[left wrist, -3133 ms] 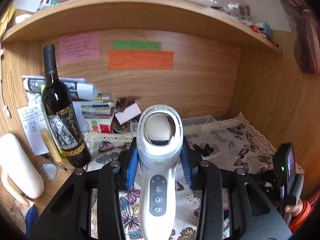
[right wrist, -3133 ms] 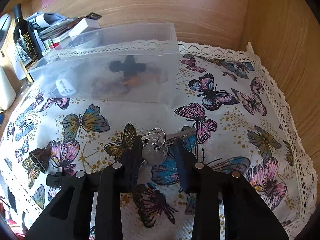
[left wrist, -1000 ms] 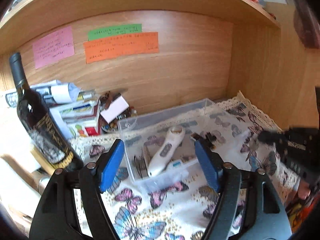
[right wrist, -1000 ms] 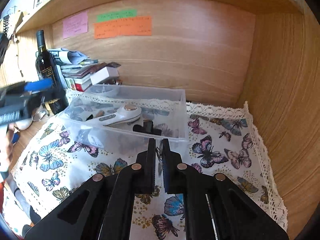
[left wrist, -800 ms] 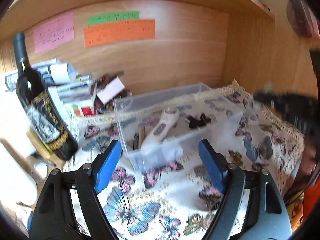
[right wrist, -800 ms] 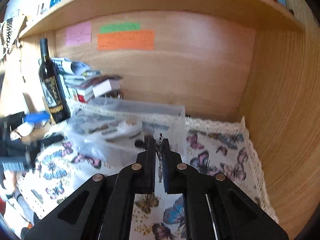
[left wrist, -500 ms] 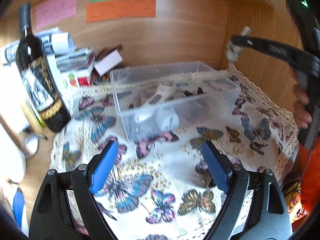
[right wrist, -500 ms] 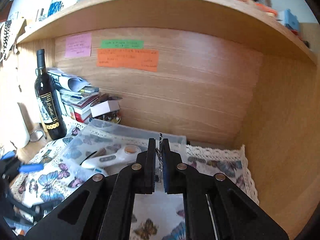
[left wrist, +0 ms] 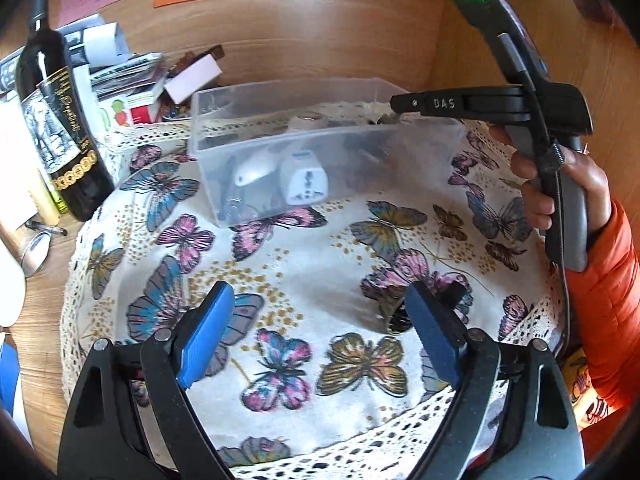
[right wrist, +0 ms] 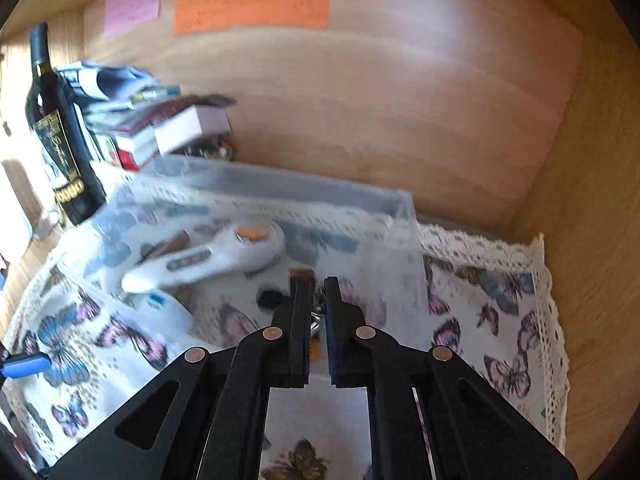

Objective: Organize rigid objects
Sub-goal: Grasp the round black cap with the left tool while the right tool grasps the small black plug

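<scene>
A clear plastic bin (left wrist: pixel 248 148) stands on the butterfly cloth (left wrist: pixel 312 256) and holds a white handheld device (right wrist: pixel 224 258), a white plug adapter (left wrist: pixel 302 178) and small dark items. My right gripper (right wrist: pixel 318 284) is shut on a bunch of keys (right wrist: pixel 318 312) and holds it over the bin's (right wrist: pixel 400 216) right part; it also shows in the left wrist view (left wrist: pixel 394 103). My left gripper (left wrist: pixel 316 300) is open and empty, low over the cloth's front. A small dark object (left wrist: pixel 394 312) lies on the cloth by its right finger.
A dark wine bottle (left wrist: pixel 60 128) stands at the left beside a stack of books and papers (left wrist: pixel 132 80). Wooden back and right walls (right wrist: pixel 400 100) close the alcove. Coloured notes (right wrist: pixel 252 4) are stuck on the back wall. The person's hand (left wrist: pixel 560 184) is at the right.
My right gripper has dropped with the keys towards the bin's right part. My left gripper has pulled back and tilted down over the front of the cloth.
</scene>
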The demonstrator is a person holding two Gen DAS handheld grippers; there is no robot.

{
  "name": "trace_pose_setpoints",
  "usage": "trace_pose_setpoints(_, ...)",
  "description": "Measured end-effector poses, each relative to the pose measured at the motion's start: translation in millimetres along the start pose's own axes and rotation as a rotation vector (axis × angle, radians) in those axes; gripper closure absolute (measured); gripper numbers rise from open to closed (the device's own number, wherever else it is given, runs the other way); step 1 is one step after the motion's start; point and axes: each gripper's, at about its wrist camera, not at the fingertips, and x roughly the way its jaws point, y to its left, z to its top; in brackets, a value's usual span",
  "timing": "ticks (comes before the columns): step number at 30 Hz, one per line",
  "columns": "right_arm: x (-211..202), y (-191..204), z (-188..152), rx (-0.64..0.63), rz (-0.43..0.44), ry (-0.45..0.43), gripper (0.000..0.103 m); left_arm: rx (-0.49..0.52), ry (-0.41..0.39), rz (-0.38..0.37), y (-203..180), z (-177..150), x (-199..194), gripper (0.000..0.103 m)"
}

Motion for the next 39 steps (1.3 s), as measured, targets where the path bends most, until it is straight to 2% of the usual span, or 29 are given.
trace_pose_setpoints(2,-7,-5,-7,0.010,0.011,0.002,0.087,0.012,0.003,-0.006,-6,0,2,0.015)
trace_pose_setpoints(7,-43,-14,-29,0.042,0.027,-0.066,0.061,0.027,0.021,-0.029,-21,1,9,0.015)
trace_pose_setpoints(9,-54,-14,-36,0.040,0.033,-0.084,0.056,0.037,0.032,-0.037,-27,1,13,0.016)
trace_pose_setpoints(12,-66,-10,-47,0.021,0.030,-0.094,0.052,0.057,0.047,-0.042,-36,1,18,0.025)
trace_pose_setpoints(15,-74,-8,-59,0.025,0.062,-0.092,0.050,0.043,0.077,-0.049,-39,2,27,0.040)
trace_pose_setpoints(17,-75,-4,-67,0.031,0.087,-0.082,0.048,0.023,0.100,-0.065,-37,1,33,0.062)
trace_pose_setpoints(18,-75,-2,-71,0.033,0.099,-0.075,0.046,0.014,0.109,-0.075,-36,0,35,0.069)
trace_pose_setpoints(22,-73,14,-87,0.029,0.150,-0.040,0.045,-0.019,0.084,-0.078,-28,-5,26,0.070)
trace_pose_setpoints(28,-63,47,-107,-0.007,0.225,0.026,0.045,-0.070,0.017,-0.012,-6,-12,-3,0.070)
trace_pose_setpoints(33,-45,67,-119,-0.053,0.220,0.095,0.045,-0.105,-0.013,0.003,8,-18,-19,0.070)
trace_pose_setpoints(35,-43,72,-123,-0.067,0.200,0.086,0.046,-0.111,-0.022,0.005,11,-20,-24,0.070)
trace_pose_setpoints(37,-46,73,-122,-0.079,0.205,0.084,0.061,-0.115,-0.027,0.005,14,-22,-28,0.070)
trace_pose_setpoints(39,-48,73,-120,-0.078,0.198,0.075,0.061,-0.118,-0.034,0.000,15,-22,-30,0.070)
